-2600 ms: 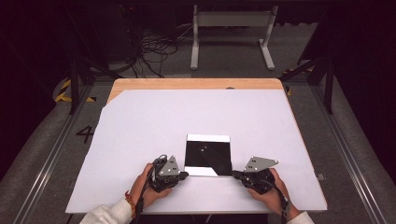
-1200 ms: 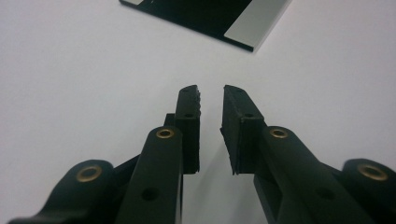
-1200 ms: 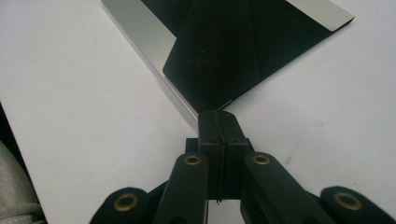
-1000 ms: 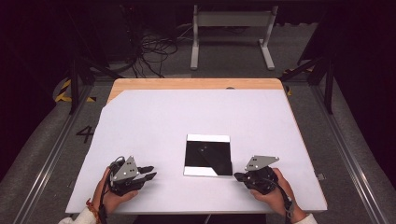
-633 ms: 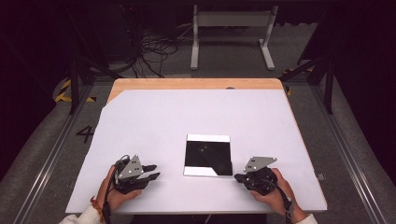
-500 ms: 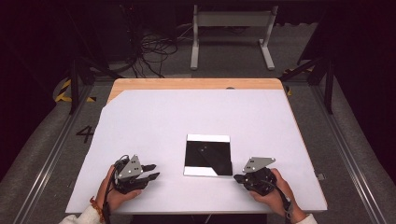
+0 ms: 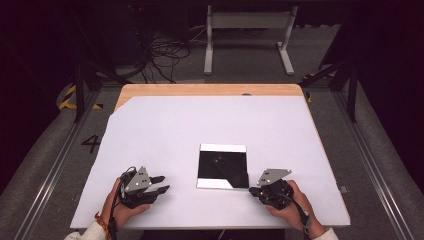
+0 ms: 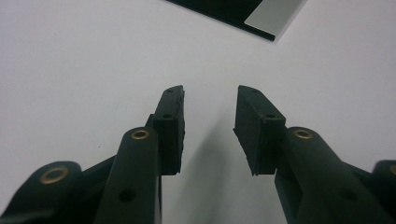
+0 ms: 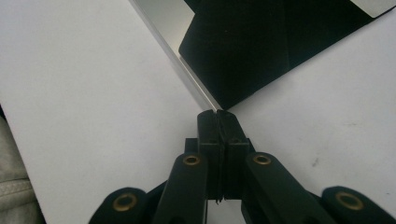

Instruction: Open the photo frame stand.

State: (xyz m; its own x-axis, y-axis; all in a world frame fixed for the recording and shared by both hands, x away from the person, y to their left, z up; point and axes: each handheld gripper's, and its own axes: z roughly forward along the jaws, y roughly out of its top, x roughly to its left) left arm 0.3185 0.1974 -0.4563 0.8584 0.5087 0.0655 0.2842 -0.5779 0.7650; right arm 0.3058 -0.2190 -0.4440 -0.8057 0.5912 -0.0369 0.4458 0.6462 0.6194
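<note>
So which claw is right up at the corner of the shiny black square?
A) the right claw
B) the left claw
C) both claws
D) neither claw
A: the right claw, pinched shut, has its tips at a corner of the black square, while the left claw is over bare white table, away from the square.

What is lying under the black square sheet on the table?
The black square sheet lies flat on the white table cover. Whatever might be beneath the sheet itself is covered and cannot be seen.

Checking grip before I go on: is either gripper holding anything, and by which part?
Nothing is held: left gripper open over bare table; right gripper shut at the black panel corner.
</note>
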